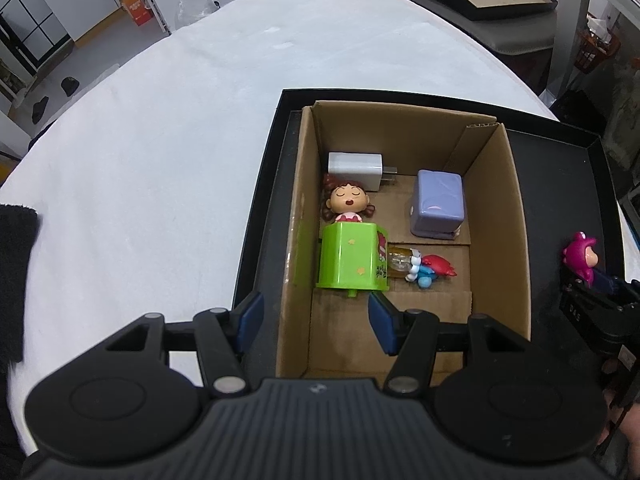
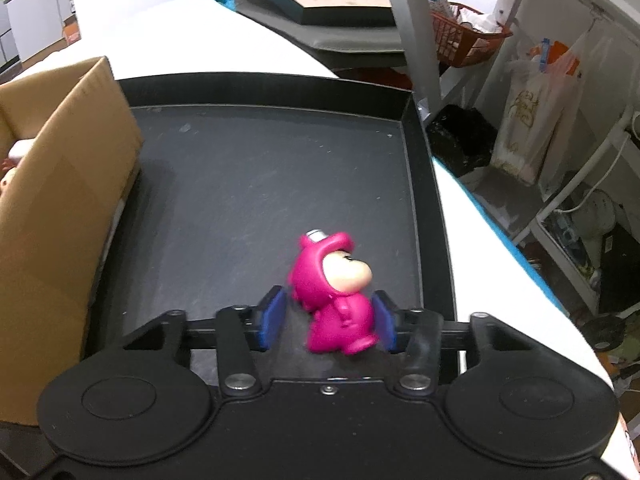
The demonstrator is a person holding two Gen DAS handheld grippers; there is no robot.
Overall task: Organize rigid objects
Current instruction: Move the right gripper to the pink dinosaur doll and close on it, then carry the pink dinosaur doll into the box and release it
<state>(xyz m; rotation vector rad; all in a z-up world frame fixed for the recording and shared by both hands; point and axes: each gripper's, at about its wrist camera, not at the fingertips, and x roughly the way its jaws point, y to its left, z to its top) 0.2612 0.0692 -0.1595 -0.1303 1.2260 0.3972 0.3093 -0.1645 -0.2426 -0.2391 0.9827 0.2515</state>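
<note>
A cardboard box (image 1: 496, 216) stands in a black tray (image 1: 272, 184). In the box lie a green toy block with a girl figurine (image 1: 350, 254), a white charger (image 1: 356, 169), a purple cube (image 1: 438, 204) and a small red and blue figure (image 1: 430, 270). My left gripper (image 1: 314, 322) is open and empty, just short of the green block. My right gripper (image 2: 328, 322) has its jaws wide around a pink figurine (image 2: 334, 292) on the tray floor (image 2: 260, 184); the right pad touches it, the left stands apart. The figurine also shows in the left wrist view (image 1: 582, 256).
The tray sits on a white table (image 1: 160, 152). The box wall (image 2: 60, 200) rises left of my right gripper. A black cloth (image 1: 16, 272) lies at the table's left edge. Shelves, bags and a red basket (image 2: 468, 36) stand beyond the table's right edge.
</note>
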